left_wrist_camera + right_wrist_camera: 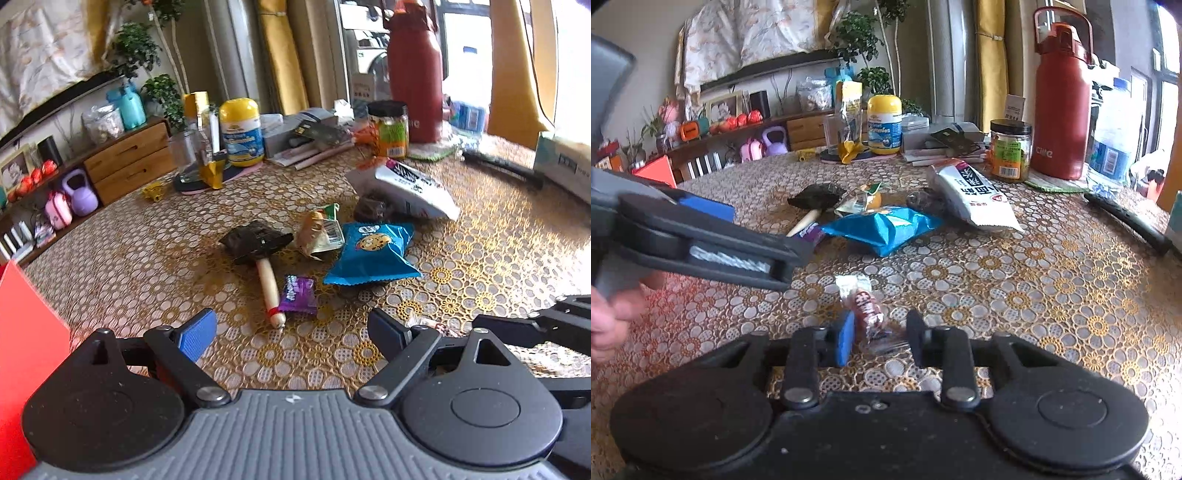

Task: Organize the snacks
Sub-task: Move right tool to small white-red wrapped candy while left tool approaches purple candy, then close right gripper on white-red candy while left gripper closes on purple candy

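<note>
In the left wrist view, the left gripper (291, 334) is held spread apart above the table (147, 258), where 1 blue cookie bag (371, 254), 1 purple candy (298, 295) and 1 white packet (406, 188) are seen. In the right wrist view, the right gripper (881, 338) is held partly apart around 1 red-and-white wrapped candy (866, 310), with clear crinkled ends, lying on the table; no clamping is seen.

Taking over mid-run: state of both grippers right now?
Left gripper: open, empty.
Right gripper: open around the small red candy, not clamped on it.
</note>
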A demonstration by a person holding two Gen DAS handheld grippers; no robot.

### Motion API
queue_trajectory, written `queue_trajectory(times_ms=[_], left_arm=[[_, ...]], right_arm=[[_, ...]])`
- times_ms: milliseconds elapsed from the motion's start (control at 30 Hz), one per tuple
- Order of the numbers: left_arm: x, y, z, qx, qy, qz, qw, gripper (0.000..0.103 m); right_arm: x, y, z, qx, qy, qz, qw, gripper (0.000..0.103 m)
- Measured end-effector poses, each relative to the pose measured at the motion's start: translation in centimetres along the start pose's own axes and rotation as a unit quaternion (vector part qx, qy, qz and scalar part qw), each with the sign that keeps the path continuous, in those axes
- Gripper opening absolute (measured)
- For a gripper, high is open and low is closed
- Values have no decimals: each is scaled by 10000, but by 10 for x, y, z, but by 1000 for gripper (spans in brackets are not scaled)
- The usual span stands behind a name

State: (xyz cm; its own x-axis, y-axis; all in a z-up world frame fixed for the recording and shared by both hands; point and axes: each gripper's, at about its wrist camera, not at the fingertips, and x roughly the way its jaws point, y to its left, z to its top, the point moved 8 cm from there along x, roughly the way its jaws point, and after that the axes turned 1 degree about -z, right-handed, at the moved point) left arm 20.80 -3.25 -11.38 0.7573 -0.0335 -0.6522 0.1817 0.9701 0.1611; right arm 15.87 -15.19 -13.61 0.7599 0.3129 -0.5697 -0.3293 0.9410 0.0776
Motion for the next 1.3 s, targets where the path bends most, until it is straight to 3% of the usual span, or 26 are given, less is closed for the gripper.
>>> queue_trajectory(times_ms=[100, 167, 267, 433, 700, 767, 1000, 1200, 1300], left_arm=[[12, -6, 2, 276, 22, 80, 9996, 89], [20, -10, 3, 426, 29, 91, 9990, 89], [32, -11, 3, 570, 128, 162, 9982, 89], [39, -9, 7, 496, 82, 33, 9987, 73], [43, -19, 11, 790, -15, -109, 9968, 47], [44, -21, 12, 808, -55, -117, 9966, 45], [46, -15, 11, 492, -119, -333, 9982, 46], [51, 1, 8, -437, -57, -657, 9969, 46], [51, 0, 6, -486, -129, -602, 9969, 46]], right_arm=[[-4, -4, -2, 186, -34, 34, 9998, 23], [-6, -6, -2, 294, -63, 76, 9995, 9], [-13, -7, -2, 396, -109, 159, 9990, 9], [-13, -10, -4, 490, -115, 241, 9984, 7], [-12, -9, -7, 633, -62, 325, 9974, 7], [-12, -10, -6, 651, -73, 326, 9973, 9], [-8, -11, -3, 664, -49, 294, 9974, 16], [-4, -10, -2, 590, -44, 304, 9978, 20], [-3, -8, 0, 543, -68, 325, 9980, 23]])
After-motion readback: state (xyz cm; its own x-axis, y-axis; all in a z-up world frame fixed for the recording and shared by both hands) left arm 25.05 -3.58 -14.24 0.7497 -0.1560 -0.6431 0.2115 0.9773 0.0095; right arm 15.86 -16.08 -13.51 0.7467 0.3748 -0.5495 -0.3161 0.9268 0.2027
